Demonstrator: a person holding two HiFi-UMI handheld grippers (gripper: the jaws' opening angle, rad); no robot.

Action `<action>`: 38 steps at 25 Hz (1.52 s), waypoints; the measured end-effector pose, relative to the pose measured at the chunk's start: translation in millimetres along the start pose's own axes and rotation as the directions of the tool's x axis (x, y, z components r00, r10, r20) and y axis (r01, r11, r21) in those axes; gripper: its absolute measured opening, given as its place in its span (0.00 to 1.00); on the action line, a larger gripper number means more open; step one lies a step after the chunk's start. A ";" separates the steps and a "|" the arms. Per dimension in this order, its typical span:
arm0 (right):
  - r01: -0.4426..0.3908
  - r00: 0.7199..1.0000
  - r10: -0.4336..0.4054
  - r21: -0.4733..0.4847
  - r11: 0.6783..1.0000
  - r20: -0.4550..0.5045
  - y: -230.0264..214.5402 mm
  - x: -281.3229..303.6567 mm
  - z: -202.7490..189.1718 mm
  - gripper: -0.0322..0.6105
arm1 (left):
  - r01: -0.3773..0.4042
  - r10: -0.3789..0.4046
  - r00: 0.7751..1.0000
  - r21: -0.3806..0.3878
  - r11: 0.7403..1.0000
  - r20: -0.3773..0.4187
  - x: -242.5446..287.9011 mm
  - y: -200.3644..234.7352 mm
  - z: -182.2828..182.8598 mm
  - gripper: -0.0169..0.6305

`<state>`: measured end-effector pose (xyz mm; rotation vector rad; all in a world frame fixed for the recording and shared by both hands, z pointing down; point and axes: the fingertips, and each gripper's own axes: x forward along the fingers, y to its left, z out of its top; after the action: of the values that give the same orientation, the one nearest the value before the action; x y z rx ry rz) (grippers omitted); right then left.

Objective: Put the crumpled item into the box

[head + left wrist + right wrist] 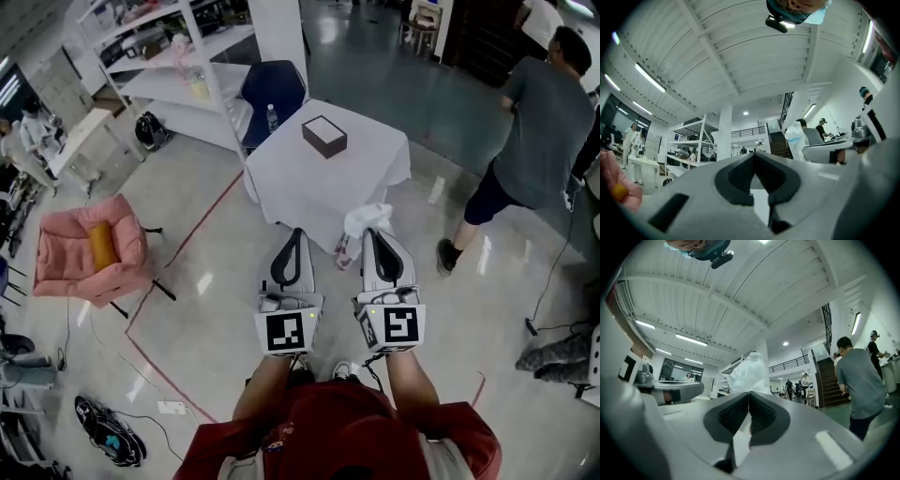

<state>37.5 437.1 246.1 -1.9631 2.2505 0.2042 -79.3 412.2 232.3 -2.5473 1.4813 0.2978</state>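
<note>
A dark rectangular box [324,136] sits on the white-clothed square table [375,164], at 12 o'clock from both grippers. Its top face shows white; whether anything lies inside cannot be told. The crumpled white translucent wad [367,218] [749,371] is not in the box. It hangs off the table's near edge, pinched at the tips of the right gripper [368,234] [749,394]. In the right gripper view the wad rises puffy and creased, its long axis running from 6 to 12 o'clock. The left gripper [298,232] [753,157] has its jaws pressed together, with nothing between them.
</note>
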 end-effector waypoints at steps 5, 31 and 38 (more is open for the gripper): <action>-0.044 0.999 0.043 0.012 0.999 0.015 -3.1 -7.2 8.9 0.06 | -0.035 0.035 0.999 0.014 0.999 0.012 -5.2 -9.5 8.3 0.03; -0.113 0.993 0.113 -0.020 0.993 0.016 6.5 45.5 -17.5 0.06 | -0.075 0.076 0.997 -0.009 0.997 0.015 25.7 21.2 -18.8 0.03; -0.089 0.996 0.089 -0.041 0.995 0.009 8.3 95.5 -25.3 0.06 | -0.039 0.039 0.999 -0.003 0.999 -0.009 67.8 52.1 -37.6 0.03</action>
<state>16.0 340.5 251.8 -1.8773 2.3473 0.2721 -88.8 320.6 248.0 -2.5277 1.5366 0.2947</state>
